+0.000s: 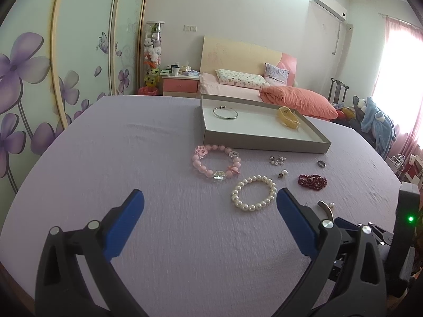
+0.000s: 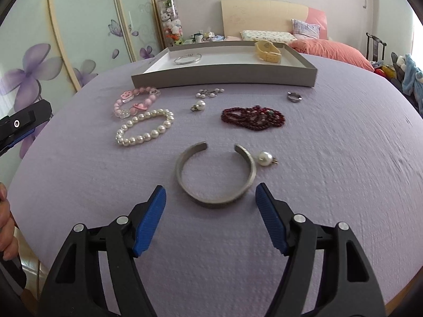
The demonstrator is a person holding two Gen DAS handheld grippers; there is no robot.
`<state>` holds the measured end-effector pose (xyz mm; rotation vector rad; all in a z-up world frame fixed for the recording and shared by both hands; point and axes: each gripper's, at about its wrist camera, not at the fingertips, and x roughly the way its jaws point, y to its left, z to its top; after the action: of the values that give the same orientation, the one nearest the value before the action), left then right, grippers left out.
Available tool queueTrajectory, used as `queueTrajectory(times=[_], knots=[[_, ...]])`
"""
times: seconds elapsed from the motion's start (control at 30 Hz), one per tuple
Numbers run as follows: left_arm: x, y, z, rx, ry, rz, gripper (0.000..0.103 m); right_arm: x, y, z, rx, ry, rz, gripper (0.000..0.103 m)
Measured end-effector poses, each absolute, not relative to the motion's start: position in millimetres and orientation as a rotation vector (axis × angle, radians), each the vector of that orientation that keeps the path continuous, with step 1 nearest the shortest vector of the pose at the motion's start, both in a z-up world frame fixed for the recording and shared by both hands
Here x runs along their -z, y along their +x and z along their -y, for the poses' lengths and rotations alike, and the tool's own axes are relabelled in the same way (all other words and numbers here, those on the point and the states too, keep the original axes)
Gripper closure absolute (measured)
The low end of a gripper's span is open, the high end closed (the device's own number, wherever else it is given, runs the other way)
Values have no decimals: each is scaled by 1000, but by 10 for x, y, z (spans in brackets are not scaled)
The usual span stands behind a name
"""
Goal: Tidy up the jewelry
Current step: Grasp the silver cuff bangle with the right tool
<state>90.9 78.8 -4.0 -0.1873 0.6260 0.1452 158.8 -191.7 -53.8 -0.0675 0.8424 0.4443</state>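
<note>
Silver cuff bracelet (image 2: 215,175) lies flat on the lilac tablecloth (image 2: 330,185), its gap facing the grey tray (image 2: 224,78); right gripper (image 2: 210,198) gapes just before it, empty; left gripper (image 1: 210,202) likewise spread, empty.

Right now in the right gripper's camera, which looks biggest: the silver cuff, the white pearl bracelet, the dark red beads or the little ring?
1. Silver cuff, though it lies nearest the camera, so that helps.
2. White pearl bracelet and dark red beads: too alike to rank.
3. Little ring, clearly smallest.

Lavender textured tablecloth (image 2: 330,158), grey tray (image 2: 224,79), dark red beads (image 2: 253,118), white pearl bracelet (image 2: 144,130), pink bracelet (image 2: 134,101).
</note>
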Motion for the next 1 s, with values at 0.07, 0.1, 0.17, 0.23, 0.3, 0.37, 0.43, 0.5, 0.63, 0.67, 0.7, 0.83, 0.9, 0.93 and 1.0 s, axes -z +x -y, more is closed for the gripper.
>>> queueTrajectory(times=[0.07, 0.1, 0.17, 0.23, 0.3, 0.37, 0.43, 0.5, 0.63, 0.67, 0.7, 0.83, 0.9, 0.93, 1.0], knots=[[47, 916, -789, -149, -186, -629, 3, 539, 1607, 1860, -433, -83, -839, 34], [48, 919, -791, -151, -185, -630, 3, 540, 1618, 1843, -428, -87, -840, 34], [54, 927, -804, -154, -184, -633, 3, 532, 1644, 1816, -421, -92, -854, 33], [56, 937, -812, -157, -184, -634, 3, 523, 1674, 1795, -410, -101, -867, 33], [61, 949, -816, -160, -186, -638, 3, 514, 1703, 1759, -404, -110, -875, 32], [60, 947, -822, -160, -187, -638, 3, 512, 1729, 1733, -398, -117, -881, 32], [60, 949, -824, -161, -185, -638, 3, 516, 1756, 1711, -395, -127, -880, 31], [74, 956, -819, -162, -184, -641, 3, 520, 1765, 1698, -393, -133, -875, 32], [102, 985, -812, -166, -181, -650, 3, 518, 1760, 1710, -416, -138, -863, 38], [108, 990, -815, -166, -180, -652, 3, 515, 1758, 1714, -422, -136, -862, 38], [119, 1002, -812, -167, -180, -657, 3, 511, 1754, 1727, -433, -127, -861, 39], [155, 1026, -801, -168, -176, -671, 3, 463, 1720, 1805, -483, -86, -856, 39], [175, 1045, -779, -165, -172, -681, 3, 402, 1680, 1871, -491, -78, -833, 39], [190, 1059, -758, -161, -170, -688, 3, 368, 1668, 1910, -493, -69, -822, 39], [216, 1089, -693, -149, -162, -699, 3, 306, 1667, 1984, -490, -55, -806, 39]])
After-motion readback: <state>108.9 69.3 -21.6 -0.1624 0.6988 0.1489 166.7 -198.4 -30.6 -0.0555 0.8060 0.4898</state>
